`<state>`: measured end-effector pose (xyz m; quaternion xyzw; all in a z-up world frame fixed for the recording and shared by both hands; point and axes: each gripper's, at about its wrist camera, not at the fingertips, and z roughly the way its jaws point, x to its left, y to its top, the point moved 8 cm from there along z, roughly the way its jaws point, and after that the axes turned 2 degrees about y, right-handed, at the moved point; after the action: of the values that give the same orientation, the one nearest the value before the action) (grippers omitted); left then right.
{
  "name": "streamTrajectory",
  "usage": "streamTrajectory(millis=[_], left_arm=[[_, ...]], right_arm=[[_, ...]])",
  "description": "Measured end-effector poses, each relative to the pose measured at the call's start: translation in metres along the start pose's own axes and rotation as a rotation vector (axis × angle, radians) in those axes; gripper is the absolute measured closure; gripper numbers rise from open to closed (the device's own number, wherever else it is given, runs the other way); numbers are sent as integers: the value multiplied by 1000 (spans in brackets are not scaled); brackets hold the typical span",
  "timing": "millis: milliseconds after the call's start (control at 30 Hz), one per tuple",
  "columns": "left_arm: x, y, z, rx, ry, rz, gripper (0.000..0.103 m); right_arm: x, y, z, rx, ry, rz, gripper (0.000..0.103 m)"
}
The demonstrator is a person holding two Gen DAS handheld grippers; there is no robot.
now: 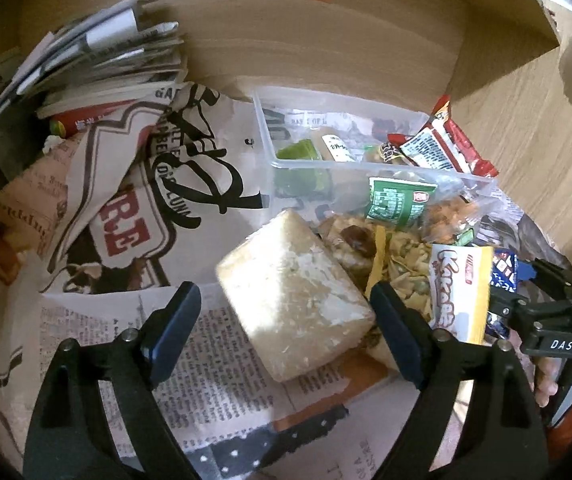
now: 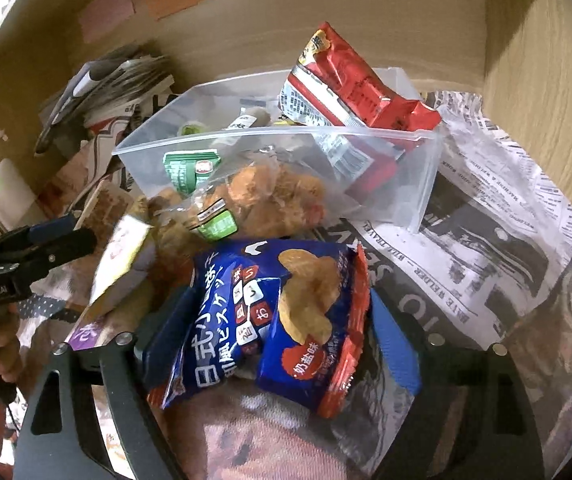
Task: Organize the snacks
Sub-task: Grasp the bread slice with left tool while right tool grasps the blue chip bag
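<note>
In the left wrist view a pale, crumbly-looking wrapped block (image 1: 294,300) lies on newspaper between the blue pads of my left gripper (image 1: 286,320). A gap shows beside the left pad, so this gripper is open. In the right wrist view a blue biscuit packet with an orange edge (image 2: 269,320) lies loosely between the spread fingers of my right gripper (image 2: 277,344), which is open. Just beyond stands a clear plastic bin (image 2: 269,132) holding a red packet (image 2: 350,84), a green packet (image 2: 189,168) and a bag of orange snacks (image 2: 269,196).
A yellow-and-white packet (image 1: 458,292) and a clear bag of mixed snacks (image 1: 398,264) lie between the block and the bin (image 1: 366,168). Folded newspapers (image 1: 97,52) are stacked at the back left. Cardboard walls (image 2: 546,80) close in the back and right, and printed paper lines the floor.
</note>
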<state>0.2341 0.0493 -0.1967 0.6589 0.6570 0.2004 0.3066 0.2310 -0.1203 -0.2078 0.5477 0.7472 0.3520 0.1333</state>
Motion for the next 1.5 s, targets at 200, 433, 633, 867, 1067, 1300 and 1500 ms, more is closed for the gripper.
streamTrajectory(millis=[200, 433, 633, 867, 1067, 1300, 1500], left_arm=[[1, -7, 27, 60, 3, -15, 29], [13, -6, 22, 37, 17, -58, 48], [14, -6, 8, -1, 42, -40, 48], [10, 2, -19, -64, 31, -35, 48], [5, 10, -37, -108, 21, -23, 48], [2, 24, -51, -150, 19, -10, 48], [-1, 48, -66, -201, 16, 6, 48]], right_arm=[[3, 0, 5, 9, 14, -5, 21], [5, 0, 3, -5, 24, -23, 35], [6, -2, -3, -23, -6, -38, 38], [-1, 1, -18, -47, -20, -25, 50], [-8, 3, -32, -76, -42, -11, 55], [-16, 6, -43, -105, -57, 6, 56], [-17, 23, -61, -156, -73, -13, 56]])
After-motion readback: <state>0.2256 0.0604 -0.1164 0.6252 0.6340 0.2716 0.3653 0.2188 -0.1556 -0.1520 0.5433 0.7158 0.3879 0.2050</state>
